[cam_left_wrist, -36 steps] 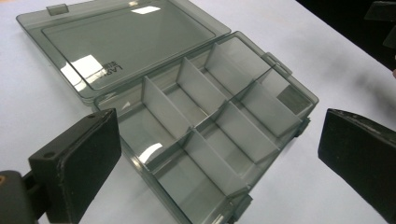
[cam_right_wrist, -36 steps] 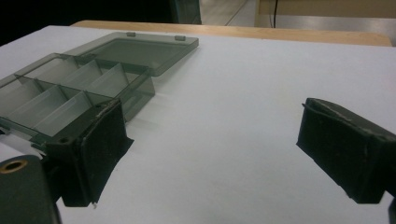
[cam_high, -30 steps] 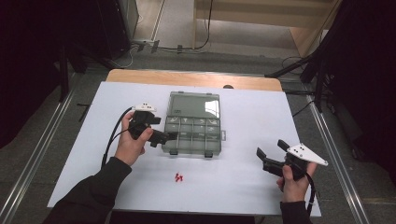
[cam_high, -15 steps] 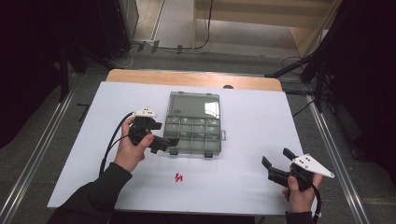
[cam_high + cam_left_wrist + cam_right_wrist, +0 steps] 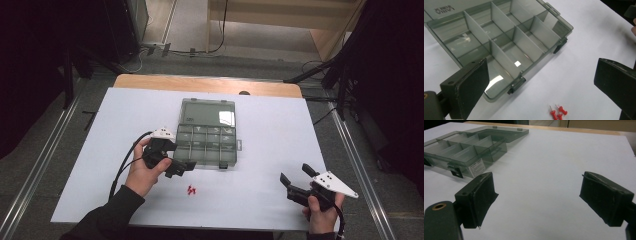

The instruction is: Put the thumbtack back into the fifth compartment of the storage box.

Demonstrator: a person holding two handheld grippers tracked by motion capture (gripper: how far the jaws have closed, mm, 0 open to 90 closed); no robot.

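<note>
Three red push pins [image 5: 192,190] lie in a tight cluster on the white table [image 5: 270,140], near its front edge and just in front of an open compartment box [image 5: 207,132]. The smoky clear plastic box sits near the middle of the table, its lid folded flat toward the far edge and its divided tray toward the front; the compartments look empty, though glare on the plastic makes that hard to confirm.

A person's left hand [image 5: 145,172] holds the left gripper [image 5: 181,166] at the box's front left corner, just beside the pins. In the left gripper view, the jaws stand wide apart with nothing between the pads: one black pad rises in front of the box's near wall, the other at the right edge of the frame. The pins [image 5: 557,113] rest on the bare table between them, low in the frame, beside the box's front latches [image 5: 516,85].

The right hand [image 5: 322,212] holds the right gripper [image 5: 296,180] near the table's front right corner, well apart from box and pins. The right gripper view shows its jaws spread wide over bare white surface, gripping nothing, with the box [image 5: 466,147] off to the upper left.
</note>
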